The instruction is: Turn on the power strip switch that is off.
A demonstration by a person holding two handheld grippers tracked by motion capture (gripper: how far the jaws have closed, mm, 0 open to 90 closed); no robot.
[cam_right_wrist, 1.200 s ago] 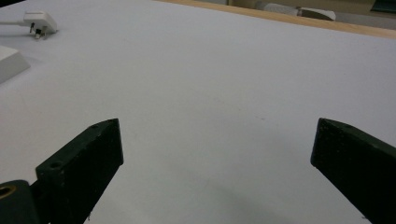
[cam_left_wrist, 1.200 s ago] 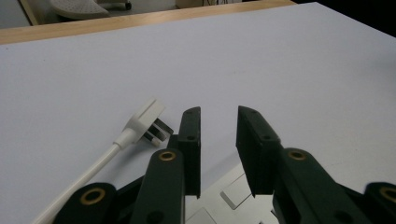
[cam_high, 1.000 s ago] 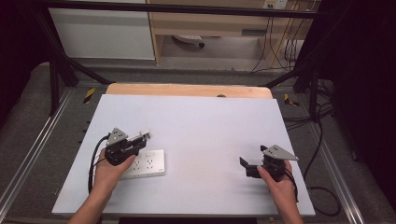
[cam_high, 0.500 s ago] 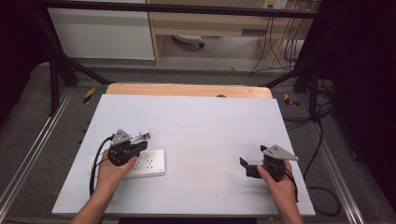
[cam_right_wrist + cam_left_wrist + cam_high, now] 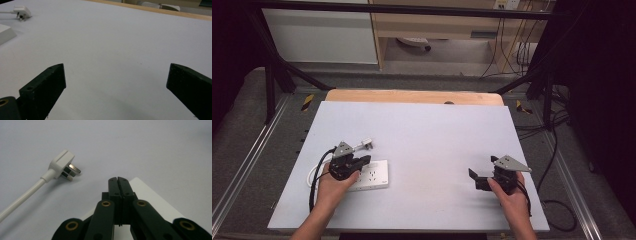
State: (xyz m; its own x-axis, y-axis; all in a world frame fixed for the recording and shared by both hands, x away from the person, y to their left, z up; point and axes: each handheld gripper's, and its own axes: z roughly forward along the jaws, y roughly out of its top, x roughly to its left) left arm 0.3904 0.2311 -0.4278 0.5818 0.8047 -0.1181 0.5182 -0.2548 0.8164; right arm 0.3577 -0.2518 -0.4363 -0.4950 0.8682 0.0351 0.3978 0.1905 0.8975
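Now | left tongs (image 5: 117, 179) closed over power strip (image 5: 374, 175) | plug (image 5: 61, 165) just beside

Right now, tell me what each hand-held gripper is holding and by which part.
Nothing is held. The left hand-held gripper is shut on nothing above the power strip; the right hand-held gripper is open over bare table.

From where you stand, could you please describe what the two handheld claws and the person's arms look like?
Both tools are black. The left claw has two flat, straight jaws on hinged links with brass-coloured rivets, and a black cable loops behind it. The right claw has blocky, square-ended black jaws. Each carries a grey three-cornered plate on top, and a black cable trails from the right one too. The forearms are bare, with no sleeves or gloves.
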